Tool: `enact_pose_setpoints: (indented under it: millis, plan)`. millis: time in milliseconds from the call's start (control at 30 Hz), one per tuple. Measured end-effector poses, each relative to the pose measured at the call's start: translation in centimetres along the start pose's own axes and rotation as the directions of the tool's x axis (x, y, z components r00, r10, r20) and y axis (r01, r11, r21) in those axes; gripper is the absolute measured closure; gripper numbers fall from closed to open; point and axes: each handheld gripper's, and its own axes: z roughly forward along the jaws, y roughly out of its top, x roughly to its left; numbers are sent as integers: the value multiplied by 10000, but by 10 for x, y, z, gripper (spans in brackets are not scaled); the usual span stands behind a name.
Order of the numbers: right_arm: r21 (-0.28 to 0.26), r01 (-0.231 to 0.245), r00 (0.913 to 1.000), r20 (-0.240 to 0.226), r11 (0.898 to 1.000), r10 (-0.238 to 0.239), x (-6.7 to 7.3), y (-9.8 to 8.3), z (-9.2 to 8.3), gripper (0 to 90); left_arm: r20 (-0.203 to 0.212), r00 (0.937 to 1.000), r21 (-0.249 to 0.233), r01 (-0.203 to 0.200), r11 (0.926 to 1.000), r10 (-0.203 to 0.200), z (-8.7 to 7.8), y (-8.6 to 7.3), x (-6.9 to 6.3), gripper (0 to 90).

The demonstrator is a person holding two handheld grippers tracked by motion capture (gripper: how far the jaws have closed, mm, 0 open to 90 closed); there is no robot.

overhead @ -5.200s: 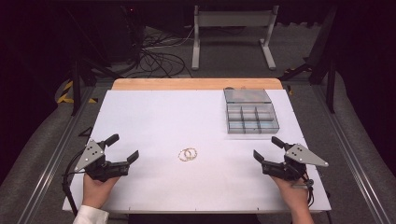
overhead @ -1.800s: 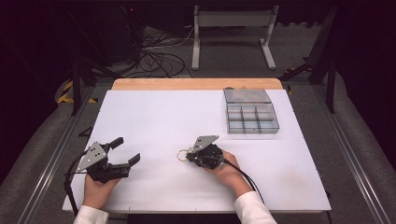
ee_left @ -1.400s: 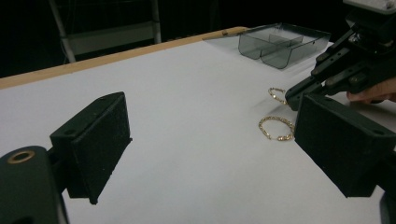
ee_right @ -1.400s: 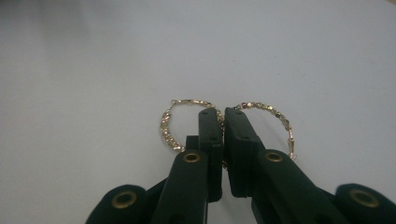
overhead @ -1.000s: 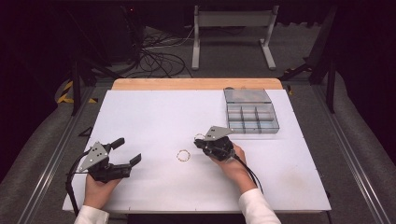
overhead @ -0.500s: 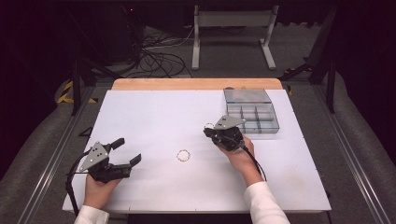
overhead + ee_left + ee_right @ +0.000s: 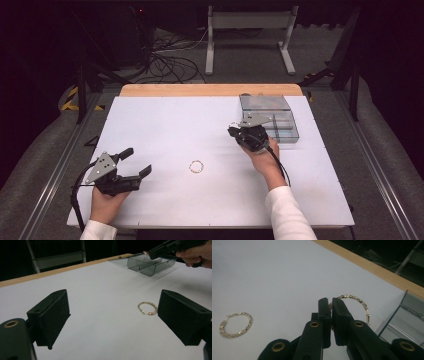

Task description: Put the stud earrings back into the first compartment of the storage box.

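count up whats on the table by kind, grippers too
gold bracelets: 2, one lying on the table, one pinched in the right gripper
compartment boxes: 1, the clear grey box
grippers: 2, left gripper, right gripper
total: 5

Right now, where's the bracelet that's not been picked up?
The loose bracelet lies flat on the white table, centre-front in the high view, between the left gripper and the right gripper.
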Motion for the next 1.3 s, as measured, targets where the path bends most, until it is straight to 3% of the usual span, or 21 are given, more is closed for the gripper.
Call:
enact_pose_setpoints:
  millis: [433,800,1300]
  plan:
    - [241,-637,9936,950,9977,612,-30,-3,8,864,25,9999,18,104,9999,-104,1,-1,0,112]
    - [722,-981,9861,1414,9925,872,-55,-4,20,864,-12,10000,30,45,10000,-45,2,-2,1,111]
    - [1242,-1443,9767,1769,9817,1212,-73,-6,37,863,-10,10000,63,99,9999,-98,3,-3,1,111]
